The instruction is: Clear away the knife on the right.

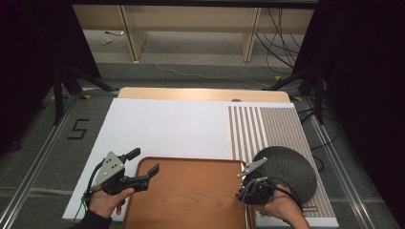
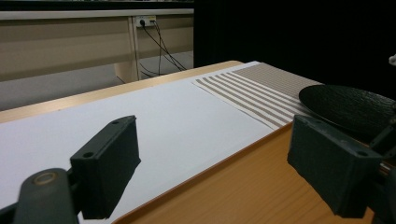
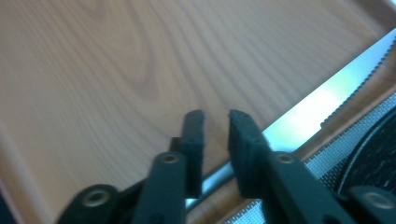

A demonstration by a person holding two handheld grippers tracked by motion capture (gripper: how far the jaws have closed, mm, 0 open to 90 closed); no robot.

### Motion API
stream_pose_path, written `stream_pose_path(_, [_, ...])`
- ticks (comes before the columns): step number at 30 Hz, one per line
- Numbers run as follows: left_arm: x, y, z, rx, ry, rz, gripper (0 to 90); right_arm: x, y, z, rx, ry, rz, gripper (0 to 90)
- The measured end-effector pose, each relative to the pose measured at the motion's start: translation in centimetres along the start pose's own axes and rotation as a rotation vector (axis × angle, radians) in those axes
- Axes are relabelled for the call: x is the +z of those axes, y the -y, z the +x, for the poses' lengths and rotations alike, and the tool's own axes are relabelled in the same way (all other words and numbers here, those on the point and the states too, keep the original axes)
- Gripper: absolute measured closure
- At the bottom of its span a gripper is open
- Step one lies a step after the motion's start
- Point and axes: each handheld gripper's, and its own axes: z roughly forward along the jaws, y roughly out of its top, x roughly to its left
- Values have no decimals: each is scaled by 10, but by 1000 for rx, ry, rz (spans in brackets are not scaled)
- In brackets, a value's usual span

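Note:
A serrated silver knife (image 3: 322,102) lies in the wooden tray (image 1: 191,200) along its right rim. My right gripper (image 3: 216,119) hovers just above the knife's near end. Its jaws stand a little apart with bare wood showing through the gap, and the pads touch nothing. In the high view the right gripper (image 1: 241,190) sits at the tray's right edge, beside a black textured plate (image 1: 291,169). My left gripper (image 1: 145,161) is held wide open over the tray's left rim with nothing between its jaws; in its own view the left gripper (image 2: 215,163) looks across the tray (image 2: 243,186) toward the plate (image 2: 350,105).
A white sheet (image 1: 167,129) covers the table's left and middle. A beige striped placemat (image 1: 267,129) lies at the right under the plate. Beyond the table's far edge are the floor, desk legs and cables. Dark curtains stand on both sides.

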Motion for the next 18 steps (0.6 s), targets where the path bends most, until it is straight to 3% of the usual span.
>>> stream_pose_path(8, [-2,1,-1,-10,7,2,159,-12,3,-9,46,-17,-94,480])
stream_pose_path(18, [-6,2,0,-8,0,7,159,-28,10,-13,109,-36,-207,353])
